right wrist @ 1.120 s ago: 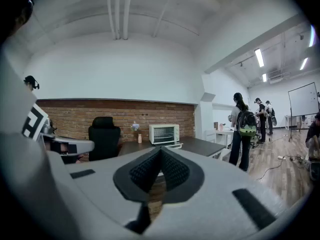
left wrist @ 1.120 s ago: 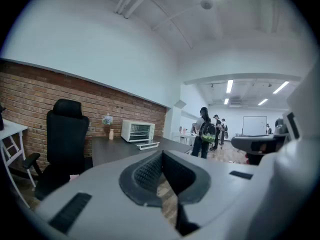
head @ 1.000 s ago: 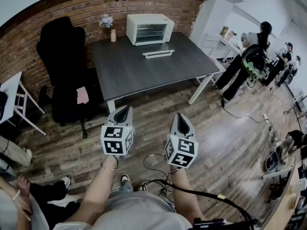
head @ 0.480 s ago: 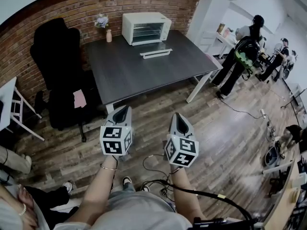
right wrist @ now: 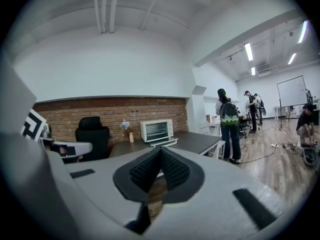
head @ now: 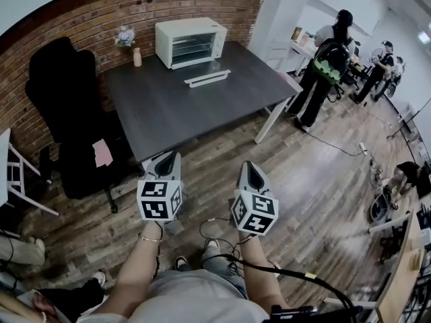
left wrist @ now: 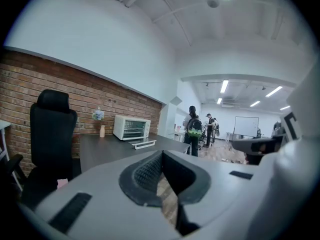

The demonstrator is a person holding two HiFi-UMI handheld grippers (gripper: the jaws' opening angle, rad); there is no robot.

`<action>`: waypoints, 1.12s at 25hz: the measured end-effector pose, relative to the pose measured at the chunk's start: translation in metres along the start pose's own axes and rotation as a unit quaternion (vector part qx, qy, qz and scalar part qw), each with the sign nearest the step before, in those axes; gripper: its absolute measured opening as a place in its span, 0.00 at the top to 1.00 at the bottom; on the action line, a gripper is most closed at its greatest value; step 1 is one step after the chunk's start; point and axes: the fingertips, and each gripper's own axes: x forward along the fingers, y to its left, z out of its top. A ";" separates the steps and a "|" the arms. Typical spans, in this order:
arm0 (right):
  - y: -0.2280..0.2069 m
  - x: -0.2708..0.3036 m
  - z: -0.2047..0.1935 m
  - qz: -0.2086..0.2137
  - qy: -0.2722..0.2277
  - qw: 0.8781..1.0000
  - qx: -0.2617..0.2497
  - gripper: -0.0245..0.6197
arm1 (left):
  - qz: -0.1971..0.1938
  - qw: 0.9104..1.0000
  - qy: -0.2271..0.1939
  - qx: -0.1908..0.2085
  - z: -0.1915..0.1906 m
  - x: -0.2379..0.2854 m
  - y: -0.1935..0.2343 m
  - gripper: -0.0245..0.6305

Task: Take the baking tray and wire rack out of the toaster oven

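Jaws shut and empty, the left gripper [head: 171,159] and right gripper [head: 250,170] hover at lower centre, well apart from the toaster oven [head: 190,41] at upper centre, whose lowered door [head: 207,78] could snag a hasty reach.

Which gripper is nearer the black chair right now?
Left. In the head view the left gripper is just right of the chair; the right gripper is further right, beyond the left one.
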 end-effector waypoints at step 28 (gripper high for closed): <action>-0.151 0.280 0.058 0.053 0.022 0.998 -0.023 0.96 | 0.030 1.000 -0.001 -0.006 0.060 0.310 -0.020 0.95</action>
